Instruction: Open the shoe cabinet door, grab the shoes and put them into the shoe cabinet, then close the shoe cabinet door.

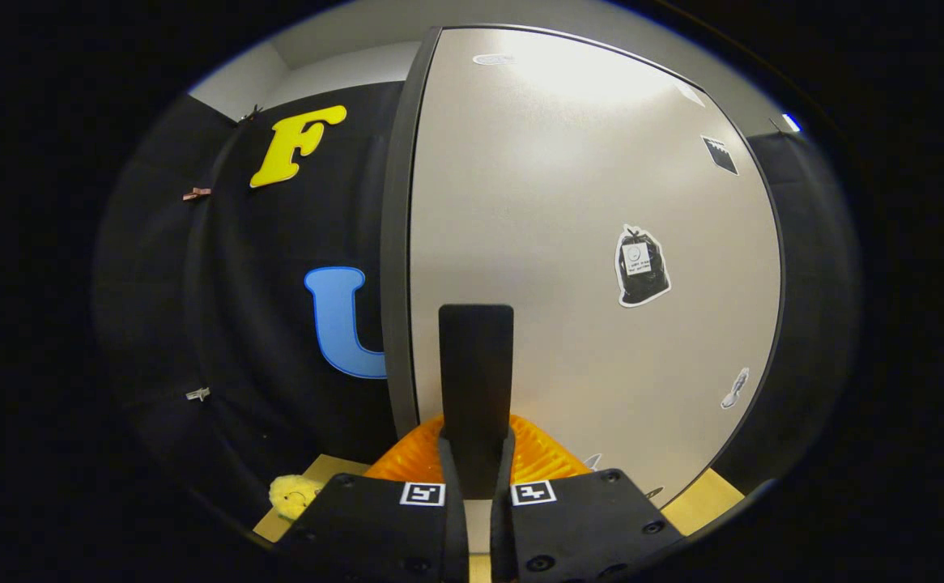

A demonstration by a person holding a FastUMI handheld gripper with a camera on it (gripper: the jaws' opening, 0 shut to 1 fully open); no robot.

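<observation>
The tool is clenched on a dark upright handle, which stands between its two fingers, both pressing against it. The handle rises from between the fingertips and stands in front of the pale cabinet door. The door bears a dark edge strip along its near side and several stickers, the largest being a black bag-shaped sticker. To one side of the fingers, low down, a yellow soft toy lies on the light wooden tabletop. The door stands on this tabletop. Beyond the door's edge strip hangs the black cloth wall of the booth, held with small clips. Shoes cannot be made out.
</observation>
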